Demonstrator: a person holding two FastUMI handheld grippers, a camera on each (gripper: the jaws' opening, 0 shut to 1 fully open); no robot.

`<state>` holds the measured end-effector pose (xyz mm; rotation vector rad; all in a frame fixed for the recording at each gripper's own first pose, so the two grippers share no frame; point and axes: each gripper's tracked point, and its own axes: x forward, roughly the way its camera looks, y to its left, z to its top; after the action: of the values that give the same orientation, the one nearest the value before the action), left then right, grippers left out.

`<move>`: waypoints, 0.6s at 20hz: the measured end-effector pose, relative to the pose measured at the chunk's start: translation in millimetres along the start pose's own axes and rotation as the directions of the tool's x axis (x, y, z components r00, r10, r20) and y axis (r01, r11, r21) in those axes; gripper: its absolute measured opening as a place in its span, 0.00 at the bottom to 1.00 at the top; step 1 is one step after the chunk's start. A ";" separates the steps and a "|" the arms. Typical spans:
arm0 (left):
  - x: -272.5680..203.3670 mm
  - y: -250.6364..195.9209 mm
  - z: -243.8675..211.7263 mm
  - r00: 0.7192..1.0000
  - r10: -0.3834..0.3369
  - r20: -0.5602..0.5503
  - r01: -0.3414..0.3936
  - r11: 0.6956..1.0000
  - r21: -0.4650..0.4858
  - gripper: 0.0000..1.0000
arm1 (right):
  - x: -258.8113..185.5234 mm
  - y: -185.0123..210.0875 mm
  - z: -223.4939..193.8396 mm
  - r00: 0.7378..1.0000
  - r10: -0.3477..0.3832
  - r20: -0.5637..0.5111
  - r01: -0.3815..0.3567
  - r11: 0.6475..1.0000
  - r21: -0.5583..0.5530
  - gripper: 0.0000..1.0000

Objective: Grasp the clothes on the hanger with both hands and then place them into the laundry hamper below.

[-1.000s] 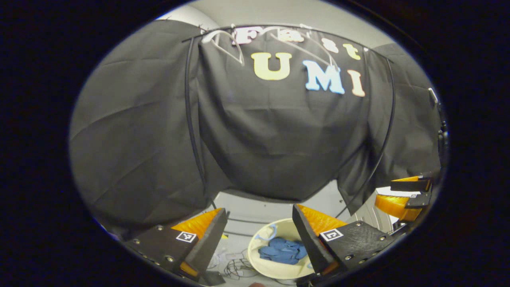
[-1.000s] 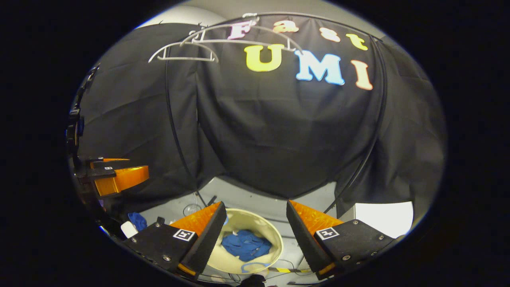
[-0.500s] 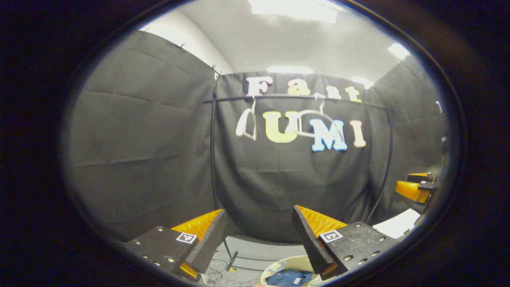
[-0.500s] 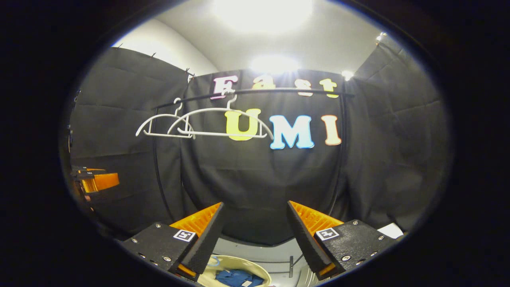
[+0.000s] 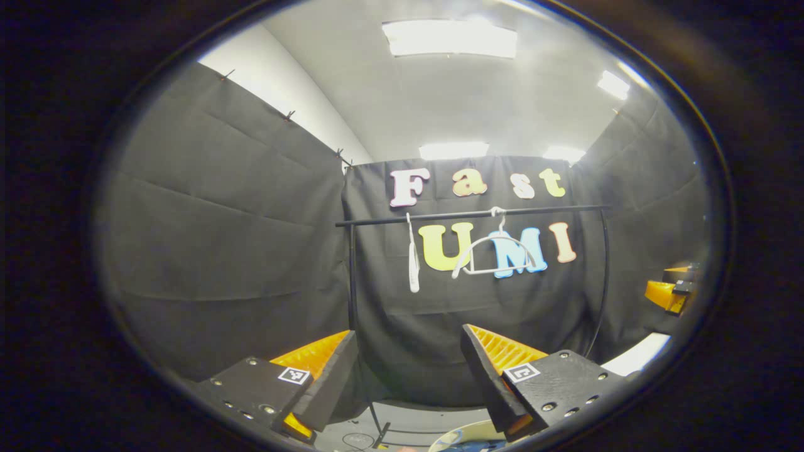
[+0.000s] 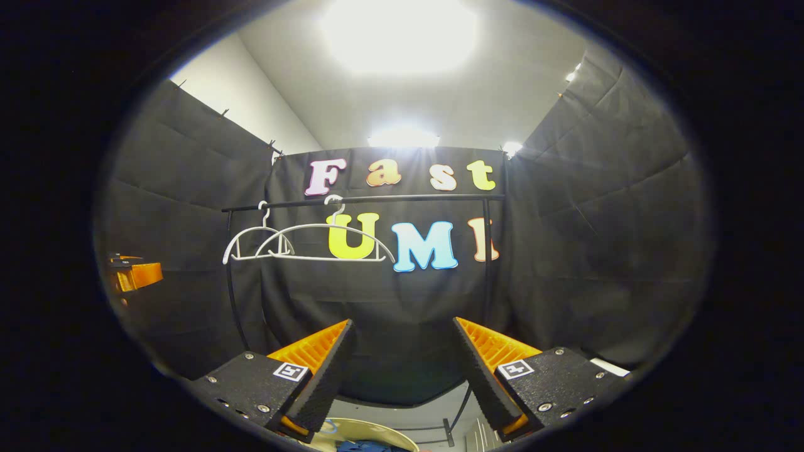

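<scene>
Two white hangers (image 6: 314, 242) hang bare on the black rail (image 6: 364, 199); in the left gripper view one hanger (image 5: 496, 254) faces me and the other (image 5: 412, 260) is edge-on. The cream hamper (image 6: 370, 430) peeks in at the bottom edge with blue clothes (image 6: 367, 447) inside; its rim (image 5: 461, 434) also shows below my left fingers. My left gripper (image 5: 408, 376) is open and holds nothing. My right gripper (image 6: 402, 370) is open too, with nothing between its fingers. Each gripper appears small at the side of the other's view: right gripper (image 5: 669, 292), left gripper (image 6: 135, 275).
The rail's black uprights (image 5: 353, 282) stand in front of the black cloth wall. Bright ceiling lights (image 6: 402, 37) glare overhead. Cables (image 5: 361, 439) lie on the pale floor by the rack's foot.
Both views have swung upward and drawn back from the rack. The hamper with the blue clothes has slid to the bottom edge, and the ceiling lights have come into view. Both grippers stay open.
</scene>
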<state>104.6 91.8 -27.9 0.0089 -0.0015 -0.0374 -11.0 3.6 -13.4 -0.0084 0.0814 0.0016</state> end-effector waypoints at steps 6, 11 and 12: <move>-19.1 -1.8 4.6 1.000 0.014 0.023 -0.014 1.000 -0.009 1.00 | -12.4 -19.3 15.7 0.997 -0.049 0.059 0.051 0.998 -0.024 0.93; -29.5 2.7 6.3 0.999 0.026 0.033 -0.026 1.000 0.013 1.00 | -18.9 -28.3 20.0 0.994 -0.075 0.074 0.075 0.997 -0.002 0.92; -32.7 4.0 7.7 0.999 0.027 0.033 -0.027 1.000 0.015 1.00 | -19.9 -28.5 19.1 0.994 -0.079 0.074 0.080 0.997 -0.001 0.92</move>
<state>72.0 96.9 -20.2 0.0239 -0.0351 -0.0104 -29.3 -24.7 7.5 -0.0159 0.0072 -0.0774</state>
